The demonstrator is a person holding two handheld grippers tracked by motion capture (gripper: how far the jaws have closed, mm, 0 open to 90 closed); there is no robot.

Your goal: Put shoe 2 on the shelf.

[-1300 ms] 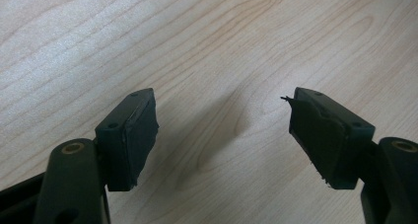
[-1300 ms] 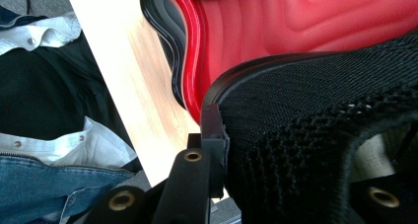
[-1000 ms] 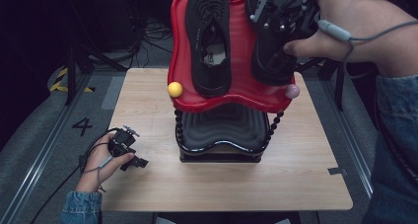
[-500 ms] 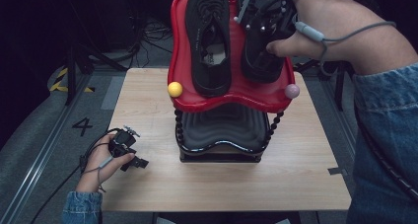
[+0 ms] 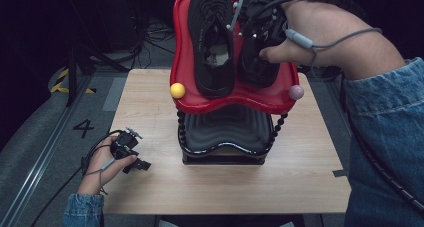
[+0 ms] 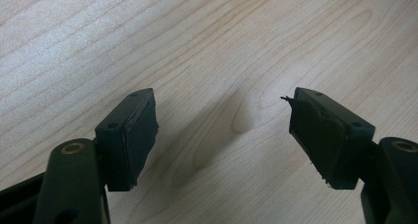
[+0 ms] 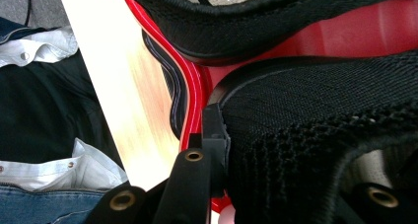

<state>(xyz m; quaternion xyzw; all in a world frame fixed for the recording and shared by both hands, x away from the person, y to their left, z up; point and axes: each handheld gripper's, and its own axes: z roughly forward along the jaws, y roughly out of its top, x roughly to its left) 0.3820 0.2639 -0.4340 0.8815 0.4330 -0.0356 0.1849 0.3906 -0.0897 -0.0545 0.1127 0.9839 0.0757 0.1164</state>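
Observation:
Two black knit shoes lie on the red top shelf (image 5: 240, 101) of a small rack. The left shoe (image 5: 214, 42) lies free, toe pointing away. My right gripper (image 5: 260, 32) comes in from the upper right and is shut on the right shoe (image 5: 257, 69). In the right gripper view one pad (image 7: 214, 135) presses the shoe's side (image 7: 305, 135) just above the shelf's red rim (image 7: 194, 100); the other jaw is hidden behind the shoe. My left gripper (image 5: 142, 164) rests on the wooden table (image 5: 150, 112) at the front left, open and holding nothing (image 6: 222, 130).
The rack has a black lower shelf (image 5: 225, 132) under the red one, with beaded posts. A yellow ball (image 5: 177, 90) and a pink ball (image 5: 296, 92) cap its front corners. Cables trail over the dark floor (image 5: 45, 137) at the left.
My right gripper has carried the right shoe leftward and slightly down over the red shelf, closer to the left shoe. The left hand has kept still.

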